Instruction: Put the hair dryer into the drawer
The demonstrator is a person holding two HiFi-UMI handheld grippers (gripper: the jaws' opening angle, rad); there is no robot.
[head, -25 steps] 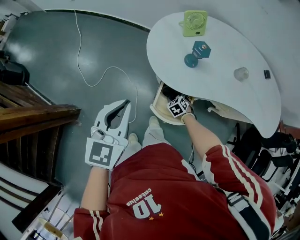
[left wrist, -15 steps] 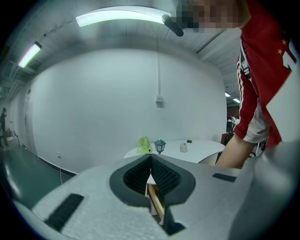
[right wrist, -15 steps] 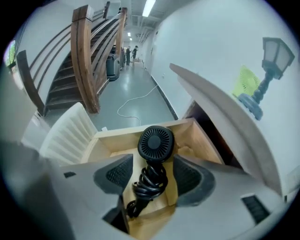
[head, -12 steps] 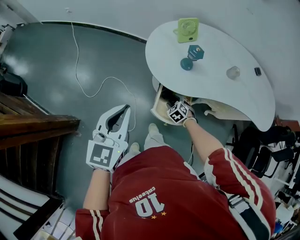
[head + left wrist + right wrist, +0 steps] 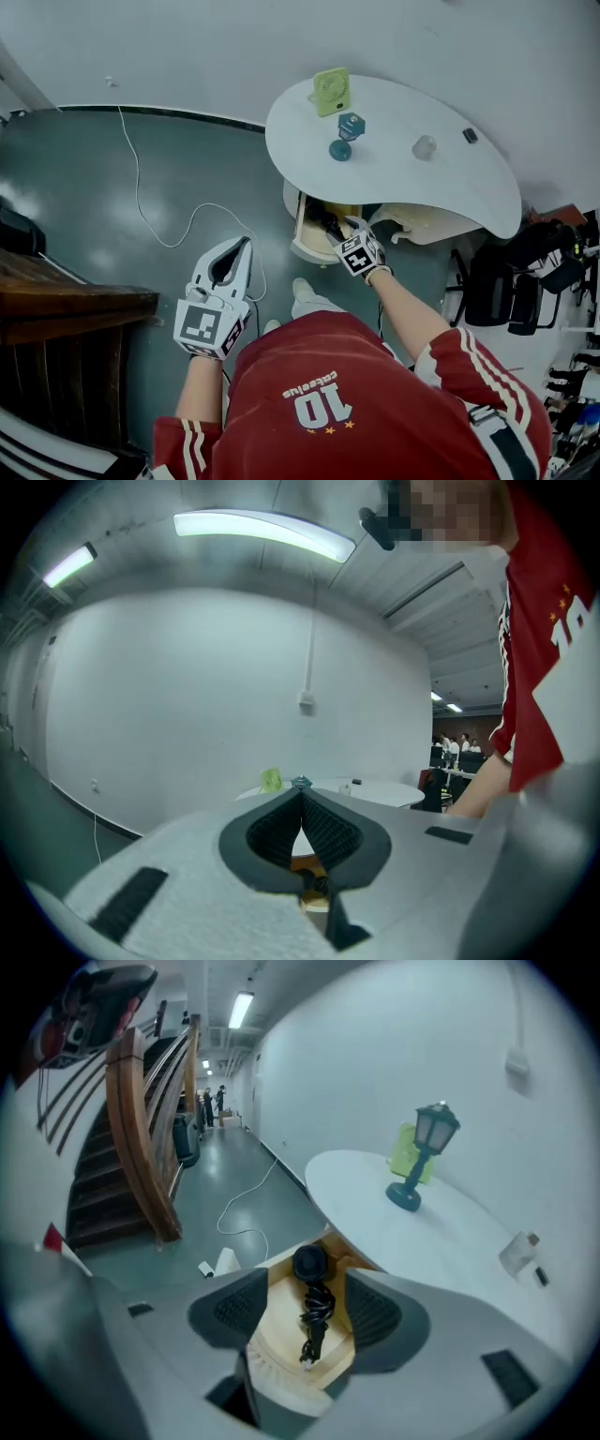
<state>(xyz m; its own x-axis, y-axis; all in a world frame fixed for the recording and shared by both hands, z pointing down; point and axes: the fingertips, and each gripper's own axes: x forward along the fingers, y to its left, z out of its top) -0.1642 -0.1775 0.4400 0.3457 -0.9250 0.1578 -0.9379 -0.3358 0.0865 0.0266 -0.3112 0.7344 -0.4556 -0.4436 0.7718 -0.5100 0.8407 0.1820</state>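
Right gripper (image 5: 305, 1314) hangs open over the drawer (image 5: 277, 1330); dryer (image 5: 310, 1265) inside looks rigid, lightish, with a floppy cord, so I'd grab the handle. Left gripper (image 5: 302, 794) closed, empty.

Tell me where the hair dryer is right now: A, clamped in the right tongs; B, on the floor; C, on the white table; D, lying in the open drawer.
D: the hair dryer lies with its cord inside the open drawer, and the right tongs are above it with their jaws apart, clamping nothing.
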